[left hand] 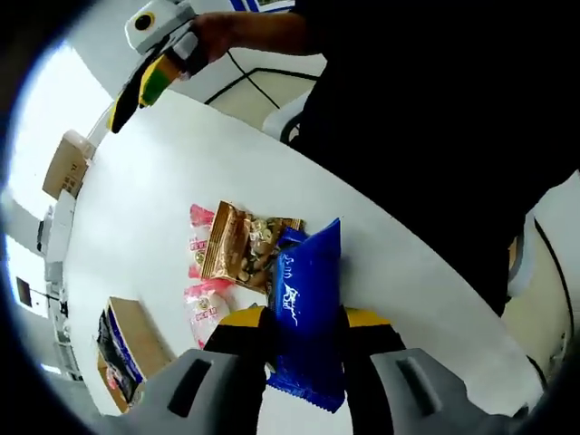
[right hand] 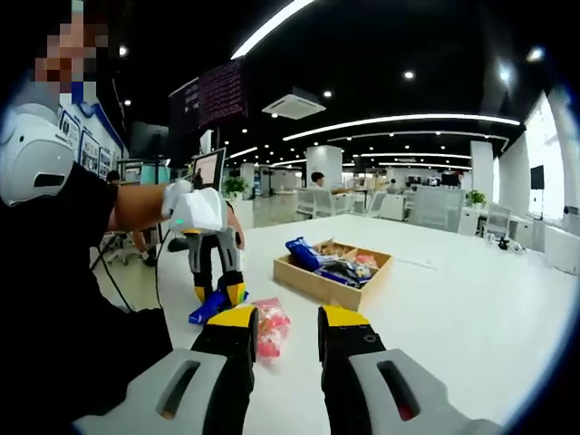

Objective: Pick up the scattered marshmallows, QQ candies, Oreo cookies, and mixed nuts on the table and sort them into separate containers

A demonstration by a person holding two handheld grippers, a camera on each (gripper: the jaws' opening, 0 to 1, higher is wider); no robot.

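Between the left gripper [left hand: 304, 340] jaws, clamped, a blue Oreo packet [left hand: 308, 317] stands lengthwise along them; right gripper [right hand: 285, 331] apart.

Snack packets [left hand: 237, 249] clustered mid-surface [left hand: 181, 163]; wooden tray [right hand: 331, 272] with packets beyond; cardboard box [left hand: 65, 163] at surface's far edge.

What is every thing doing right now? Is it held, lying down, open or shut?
left gripper: shut on the blue packet
blue packet: held, upright between the jaws
gold nut packet: lying flat on the table
pink packets: lying on the table
right gripper: open, holding nothing
wooden tray: on the table, packets inside
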